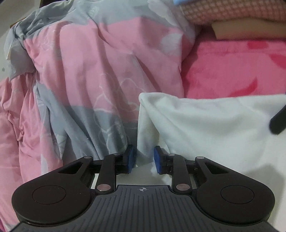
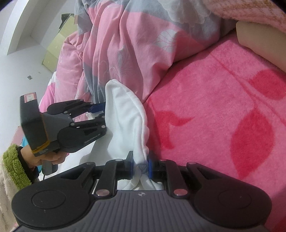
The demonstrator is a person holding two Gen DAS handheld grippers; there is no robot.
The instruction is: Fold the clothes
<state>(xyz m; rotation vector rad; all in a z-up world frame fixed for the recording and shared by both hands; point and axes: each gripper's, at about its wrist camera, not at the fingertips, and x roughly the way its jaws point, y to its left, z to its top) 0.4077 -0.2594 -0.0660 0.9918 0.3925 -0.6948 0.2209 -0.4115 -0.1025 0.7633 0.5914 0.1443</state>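
White garment (image 2: 125, 114) is sitting on a bed, draped partly over the pink fleece blanket (image 2: 214, 107) and butting up against a bunched pink-and-grey quilt (image 2: 121, 44) behind it. It's being held up in a soft ridge between the two tools, so it's not lying flat at all.

Right gripper (image 2: 141, 166) is pinching a gathered bunch of the white fabric. The jaws are sitting close together with just that wad of cloth squeezed between the blue pads (image 2: 149, 167), and the cloth is spilling down behind them into the tool body.

Left gripper (image 1: 143, 158) is a different story. From its own camera the jaws are standing a little way apart, and a hanging fold of the white cloth is dropping down right into the gap between them. The blue pad (image 1: 131, 157) on the left side is looking like it's just beside the fold, and the other one is sitting off it with a visible gap, so I'd say it's not clamping anything right now. In the right wrist view the same tool is poking its tips into the far edge of the garment, and a hand (image 2: 44, 157) with a fuzzy green cuff (image 2: 14, 164) is gripping its handle.

Both views are showing a checked pink cushion (image 1: 232, 10) at the top right.
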